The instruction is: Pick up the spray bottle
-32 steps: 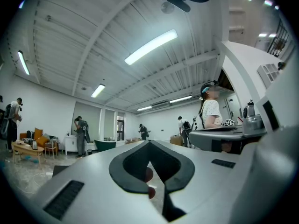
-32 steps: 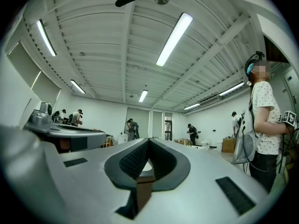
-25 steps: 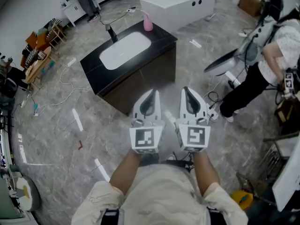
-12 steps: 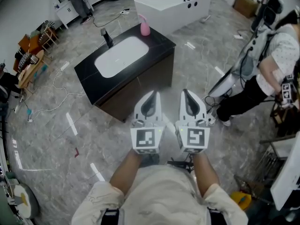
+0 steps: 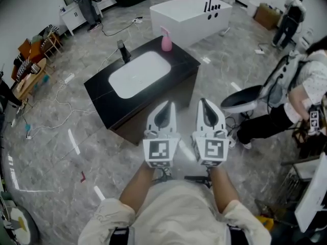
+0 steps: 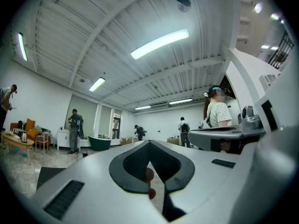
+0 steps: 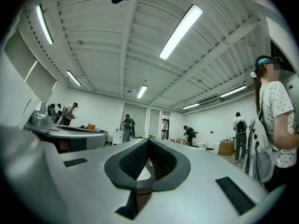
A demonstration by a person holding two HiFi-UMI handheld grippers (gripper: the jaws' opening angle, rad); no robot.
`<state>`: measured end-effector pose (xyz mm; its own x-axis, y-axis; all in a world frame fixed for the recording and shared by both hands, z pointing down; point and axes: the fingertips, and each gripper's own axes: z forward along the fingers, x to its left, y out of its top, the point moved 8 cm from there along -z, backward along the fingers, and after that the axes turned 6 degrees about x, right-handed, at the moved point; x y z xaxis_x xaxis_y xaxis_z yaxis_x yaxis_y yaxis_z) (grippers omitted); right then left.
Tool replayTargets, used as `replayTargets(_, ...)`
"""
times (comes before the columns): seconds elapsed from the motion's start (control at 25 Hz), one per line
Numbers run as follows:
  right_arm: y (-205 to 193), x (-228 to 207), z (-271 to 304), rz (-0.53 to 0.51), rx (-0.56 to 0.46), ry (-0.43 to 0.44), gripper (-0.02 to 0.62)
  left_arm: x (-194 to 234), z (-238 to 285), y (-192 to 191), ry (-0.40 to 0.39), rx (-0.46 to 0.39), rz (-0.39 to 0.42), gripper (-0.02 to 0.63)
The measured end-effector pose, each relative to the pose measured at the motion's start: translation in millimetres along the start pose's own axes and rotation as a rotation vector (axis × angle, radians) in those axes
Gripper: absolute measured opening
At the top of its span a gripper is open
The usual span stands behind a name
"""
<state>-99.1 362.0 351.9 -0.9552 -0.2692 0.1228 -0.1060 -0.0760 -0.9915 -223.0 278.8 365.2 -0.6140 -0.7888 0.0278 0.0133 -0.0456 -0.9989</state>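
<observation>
The pink spray bottle (image 5: 166, 41) stands upright on the far corner of a black vanity top (image 5: 102, 93), behind the white basin (image 5: 139, 74). I hold both grippers side by side, level, in front of my body and short of the vanity's near edge. The left gripper (image 5: 168, 105) and the right gripper (image 5: 203, 100) point toward the vanity. Both have their jaws together and nothing in them. In the left gripper view the jaws (image 6: 149, 142) meet at the tip, and the same shows in the right gripper view (image 7: 149, 140).
A black faucet (image 5: 122, 50) stands at the basin's left end. A white bathtub (image 5: 189, 9) lies beyond the vanity. A person (image 5: 306, 86) bends over a white fixture (image 5: 248, 97) at the right. Cables (image 5: 56, 106) trail over the grey floor at the left.
The vanity and bottle have come nearer and lower in the head view as I move forward. Both grippers keep their place before me, still shut.
</observation>
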Motion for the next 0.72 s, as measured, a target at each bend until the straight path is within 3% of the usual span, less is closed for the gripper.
replayTargets(0.36,13,29,46,-0.005,-0.009,-0.049,0.006,56,25,4,-0.022,-0.002,0.022,0.002)
replayTargets(0.72,9,25,86,0.007,-0.008,-0.034,0.006,69,59,-4,-0.029,0.019,0.025,0.002)
